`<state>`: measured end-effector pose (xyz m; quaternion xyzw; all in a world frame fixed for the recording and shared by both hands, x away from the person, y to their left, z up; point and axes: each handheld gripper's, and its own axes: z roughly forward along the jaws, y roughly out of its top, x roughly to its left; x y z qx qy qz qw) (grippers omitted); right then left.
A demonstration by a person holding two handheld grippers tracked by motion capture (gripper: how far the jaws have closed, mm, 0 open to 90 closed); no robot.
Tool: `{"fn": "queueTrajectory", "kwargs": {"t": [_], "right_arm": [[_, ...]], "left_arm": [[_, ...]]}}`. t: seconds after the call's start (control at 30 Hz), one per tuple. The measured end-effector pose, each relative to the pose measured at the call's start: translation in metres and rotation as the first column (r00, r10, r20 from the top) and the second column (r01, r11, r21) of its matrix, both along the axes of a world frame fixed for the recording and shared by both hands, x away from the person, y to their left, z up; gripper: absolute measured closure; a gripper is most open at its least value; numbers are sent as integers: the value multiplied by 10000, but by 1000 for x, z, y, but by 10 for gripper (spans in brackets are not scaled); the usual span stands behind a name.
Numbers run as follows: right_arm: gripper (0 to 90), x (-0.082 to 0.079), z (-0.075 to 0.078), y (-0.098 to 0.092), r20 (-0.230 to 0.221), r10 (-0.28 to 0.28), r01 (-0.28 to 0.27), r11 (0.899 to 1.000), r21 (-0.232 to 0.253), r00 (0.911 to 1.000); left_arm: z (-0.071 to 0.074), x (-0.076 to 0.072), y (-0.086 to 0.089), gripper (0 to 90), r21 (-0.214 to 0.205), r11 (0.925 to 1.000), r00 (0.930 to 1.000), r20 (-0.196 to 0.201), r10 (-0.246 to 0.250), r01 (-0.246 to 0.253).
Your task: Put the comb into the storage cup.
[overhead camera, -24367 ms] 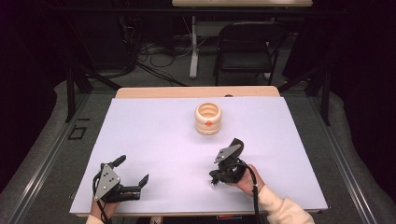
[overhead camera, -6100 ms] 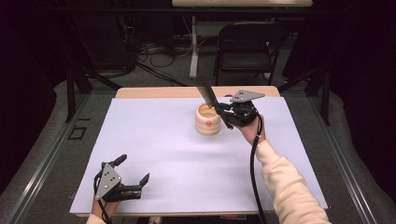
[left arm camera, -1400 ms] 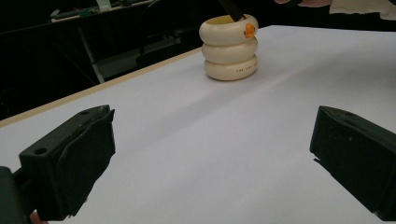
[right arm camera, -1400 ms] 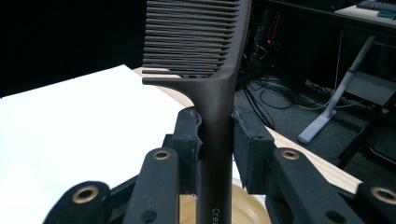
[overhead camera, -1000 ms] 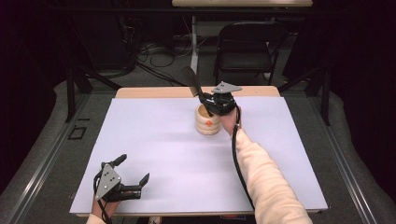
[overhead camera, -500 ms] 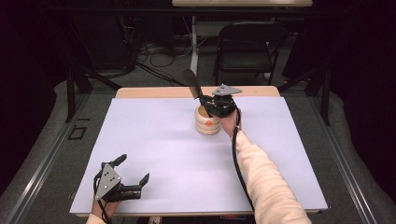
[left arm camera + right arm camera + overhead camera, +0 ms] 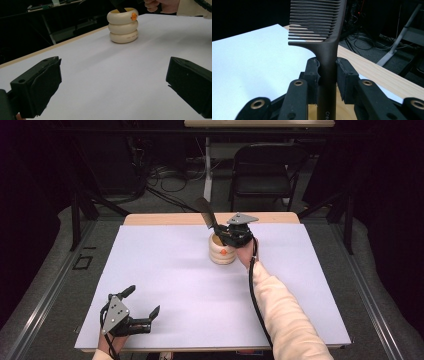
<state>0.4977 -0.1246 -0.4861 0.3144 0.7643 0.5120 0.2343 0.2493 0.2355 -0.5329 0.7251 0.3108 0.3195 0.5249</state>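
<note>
A cream holder (image 7: 222,254) made of three stacked rings, with an orange dot, stands at the far middle of the white sheet (image 7: 175,270). My right gripper (image 7: 220,231) hovers over its mouth, shut on the handle of a dark brown comb (image 7: 205,212). The comb's teeth point up and away, and its handle end dips into the holder. In the right gripper view the pads (image 7: 313,75) squeeze the comb (image 7: 322,37) just below the teeth, above the holder's rim (image 7: 342,110). My left gripper (image 7: 143,300) rests open at the near left corner, facing the holder (image 7: 123,26).
The table's wooden far edge (image 7: 165,219) shows beyond the sheet. A black chair (image 7: 265,167), cables and table legs stand on the floor behind. The right forearm in a pale sleeve (image 7: 280,310) crosses the sheet's right half.
Six seconds ago the right gripper held the comb just right of the holder; now it is over the mouth with the handle inside. Over the last second it barely shifted. The left gripper stayed put.
</note>
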Motion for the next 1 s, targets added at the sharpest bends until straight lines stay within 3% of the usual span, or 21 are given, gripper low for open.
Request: {"fn": "queueTrajectory", "kwargs": {"t": [1.0], "right_arm": [[716,0,-14,-1,-470,91,-104,9996,-279,9989]], "left_arm": [[0,0,0,1,1,10000,10000,12,22,-22]]}}
